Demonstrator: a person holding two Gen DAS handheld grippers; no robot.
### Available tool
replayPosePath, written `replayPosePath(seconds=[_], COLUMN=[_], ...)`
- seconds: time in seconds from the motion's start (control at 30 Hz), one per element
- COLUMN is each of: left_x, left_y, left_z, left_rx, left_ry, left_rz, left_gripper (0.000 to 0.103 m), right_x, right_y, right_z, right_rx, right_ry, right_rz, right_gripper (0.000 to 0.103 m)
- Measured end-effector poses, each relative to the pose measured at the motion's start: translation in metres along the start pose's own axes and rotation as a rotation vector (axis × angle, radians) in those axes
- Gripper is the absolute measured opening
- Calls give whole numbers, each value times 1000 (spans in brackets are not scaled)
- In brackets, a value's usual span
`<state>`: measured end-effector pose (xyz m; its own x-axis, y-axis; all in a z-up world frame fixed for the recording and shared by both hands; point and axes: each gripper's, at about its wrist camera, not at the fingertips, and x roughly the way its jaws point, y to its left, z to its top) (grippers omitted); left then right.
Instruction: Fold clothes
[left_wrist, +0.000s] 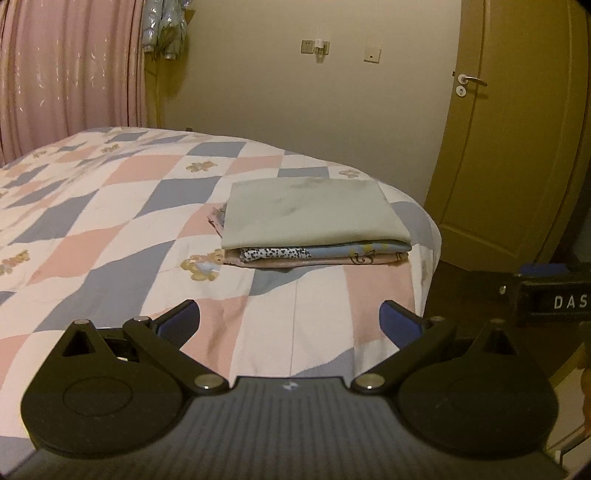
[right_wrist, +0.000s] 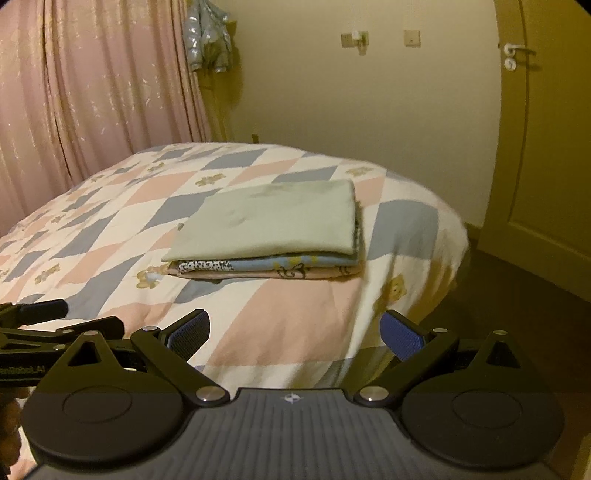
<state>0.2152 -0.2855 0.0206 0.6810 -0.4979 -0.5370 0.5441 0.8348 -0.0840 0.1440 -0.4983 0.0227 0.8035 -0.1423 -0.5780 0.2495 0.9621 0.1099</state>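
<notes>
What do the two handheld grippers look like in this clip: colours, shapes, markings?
Both match: the left gripper and right gripper have black linkage arms with silver pivot pins, round black discs on either side, a ribbed grey body with a small round logo, and blue textured pads. White lettering "DAS" shows on the other gripper in the left view. No cables or sleeves visible.

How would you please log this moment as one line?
left hand-held gripper: open | right hand-held gripper: open | folded clothes stack: on bed, untouched
</notes>
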Motion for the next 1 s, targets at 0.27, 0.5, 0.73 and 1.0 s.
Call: replayPosePath(seconds=[0.27,0.5,0.73,1.0], left_x=[-24,-38,-55,-67], left_y=[-10,-12,-18,-28], left_z=[-3,-5,-4,-2], left_rx=[21,19,34,59], left_ry=[-10,-22,-43,-51], left_rz=[22,28,21,35], left_gripper=[102,102,102,102], right_x=[-28,-43,-61,-83], right_y=[4,0,-3,3], right_z=[-5,-10,-11,-9], right_rx=[2,22,28,27], right_ry=[-10,-11,-31,-56], right_rz=[-19,-51,-65,-37], right_gripper=[102,103,103,103])
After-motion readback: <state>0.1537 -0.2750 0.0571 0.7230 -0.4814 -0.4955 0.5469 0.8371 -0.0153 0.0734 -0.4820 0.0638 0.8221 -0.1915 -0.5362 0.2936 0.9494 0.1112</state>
